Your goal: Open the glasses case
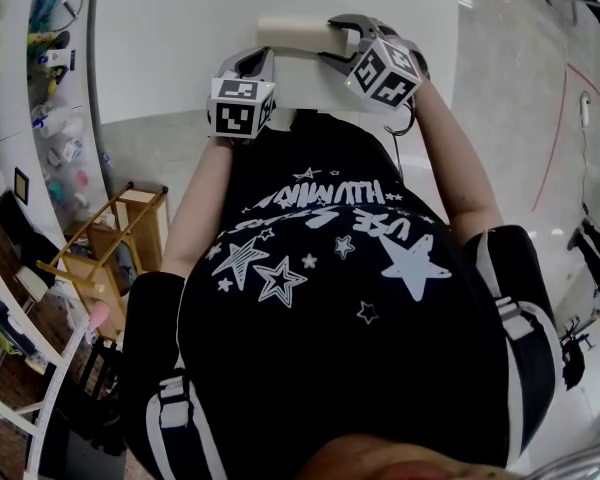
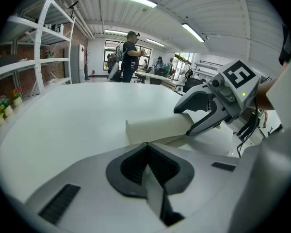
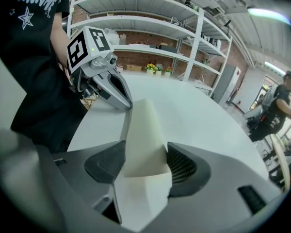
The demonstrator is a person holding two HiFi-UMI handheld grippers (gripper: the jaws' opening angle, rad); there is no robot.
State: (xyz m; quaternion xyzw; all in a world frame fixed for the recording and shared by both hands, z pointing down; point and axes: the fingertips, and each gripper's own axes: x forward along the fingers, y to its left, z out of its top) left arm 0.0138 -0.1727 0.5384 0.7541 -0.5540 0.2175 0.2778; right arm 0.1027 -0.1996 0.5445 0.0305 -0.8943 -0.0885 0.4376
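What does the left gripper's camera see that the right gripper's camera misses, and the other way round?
Only the left gripper view shows the right gripper, clamped on the far end of the cream glasses case, with its marker cube on top.

Only the right gripper view shows the left gripper at the case's other end, and the person's black star-printed shirt.

Both show the case held across the white table, with metal shelves behind.
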